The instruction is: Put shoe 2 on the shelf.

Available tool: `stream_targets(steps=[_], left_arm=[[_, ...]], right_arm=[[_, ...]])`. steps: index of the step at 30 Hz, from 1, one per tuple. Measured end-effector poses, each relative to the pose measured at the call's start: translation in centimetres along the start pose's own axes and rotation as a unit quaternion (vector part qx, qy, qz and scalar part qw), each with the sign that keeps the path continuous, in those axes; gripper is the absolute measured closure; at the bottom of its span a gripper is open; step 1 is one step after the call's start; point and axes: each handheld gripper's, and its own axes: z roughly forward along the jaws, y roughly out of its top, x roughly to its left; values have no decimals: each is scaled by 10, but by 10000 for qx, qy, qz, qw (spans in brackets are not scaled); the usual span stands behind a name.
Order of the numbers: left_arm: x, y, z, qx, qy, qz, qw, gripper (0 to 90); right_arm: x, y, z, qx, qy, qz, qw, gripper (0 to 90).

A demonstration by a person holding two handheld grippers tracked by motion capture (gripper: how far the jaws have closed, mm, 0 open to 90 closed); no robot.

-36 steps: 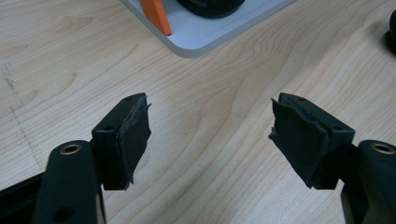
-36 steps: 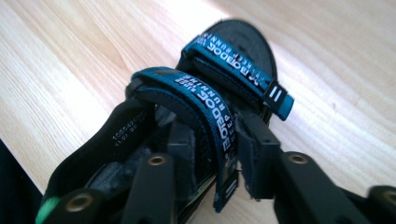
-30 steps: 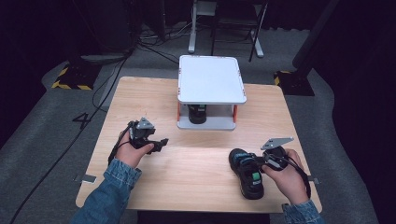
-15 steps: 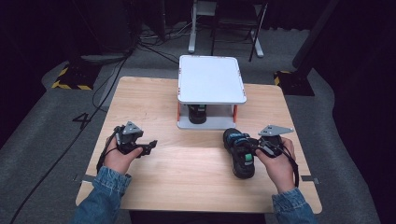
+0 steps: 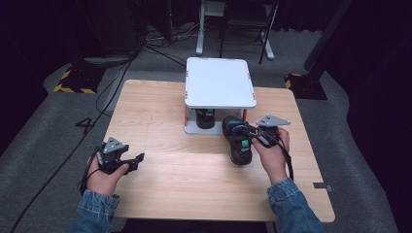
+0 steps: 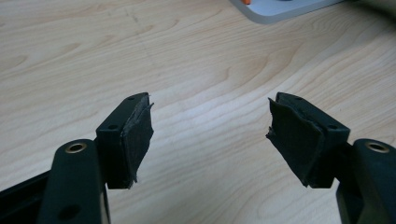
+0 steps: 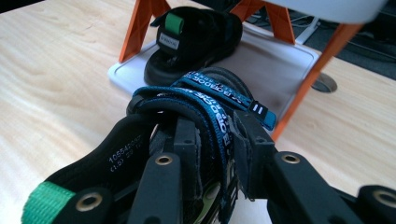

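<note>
Sandal (image 5: 239, 141) lies on the tabletop (image 5: 160, 116) just beside the rack (image 5: 219, 83), its blue straps pinched in the right tool (image 7: 212, 140). Left tool (image 6: 209, 135) gapes wide, empty.

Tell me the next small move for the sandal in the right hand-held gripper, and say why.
Probably ease the held sandal forward onto the rack's lower tray, beside the other sandal already there. The right hand-held gripper is shut on its blue straps, its toe points at the tray's edge, and the space beside its mate looks free. The left hand-held gripper is open over bare table.
</note>
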Motion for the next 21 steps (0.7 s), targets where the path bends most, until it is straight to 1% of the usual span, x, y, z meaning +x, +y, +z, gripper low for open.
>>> stream_targets(steps=[2, 3, 4, 5, 6, 7, 9, 10, 11, 12, 13, 14, 15, 16, 17, 18, 19, 20, 21], left_arm=[[1, -4, -5, -25, 21, -96, 9999, 300], [1, -7, -11, -32, 63, -123, 9999, 300], [1, -7, -11, -32, 63, -123, 9999, 300], [1, -9, -13, -47, 74, -119, 9999, 299], [1, -10, -14, -41, 90, -125, 9999, 299], [1, -12, -16, -16, 96, -139, 9999, 299], [3, -15, -18, 13, 132, -149, 9998, 298], [5, -18, -19, 26, 156, -191, 9997, 298], [5, -18, -19, 26, 156, -191, 9997, 298], [6, -19, -19, 38, 178, -186, 9997, 298], [6, -19, -19, 38, 178, -186, 9997, 298], [5, -19, -19, 43, 174, -216, 9996, 298], [5, -19, -18, 42, 161, -202, 9997, 298], [5, -18, -18, 44, 149, -203, 9997, 298], [5, -18, -16, 61, 127, -142, 9998, 298], [4, -17, -16, 58, 128, -177, 9997, 298], [4, -16, -14, 66, 105, -154, 9998, 297], [4, -15, -13, 63, 101, -151, 9998, 297], [3, -14, -11, 66, 70, -123, 9999, 297]], right_arm=[[0, 3, 10, -41, -32, -26, 10000, 725], [-1, 5, 19, -63, -66, -20, 10000, 724], [-1, 5, 19, -63, -66, -20, 10000, 724], [-1, 6, 28, -105, -146, 9, 9998, 724], [-1, 7, 33, -120, -171, 16, 9998, 725], [-1, 7, 33, -120, -171, 16, 9998, 725], [-2, 8, 43, -115, -230, -18, 9997, 725], [-3, 7, 52, -102, -303, -32, 9995, 724], [-3, 7, 52, -102, -303, -32, 9995, 724], [-4, 6, 59, -108, -360, -68, 9993, 719], [-4, 6, 59, -108, -360, -68, 9993, 719], [-5, 4, 62, -84, -342, -78, 9993, 711], [-6, 3, 64, -48, -319, -84, 9994, 703], [-7, 1, 66, -88, -331, -92, 9994, 685], [-9, 0, 67, -130, -338, -100, 9993, 633], [-11, -1, 66, -63, -228, -36, 9997, 520], [-12, -1, 64, -110, -254, -33, 9996, 470], [-12, -1, 64, -110, -254, -33, 9996, 470], [-11, -2, 56, -62, -330, -67, 9994, 429]])
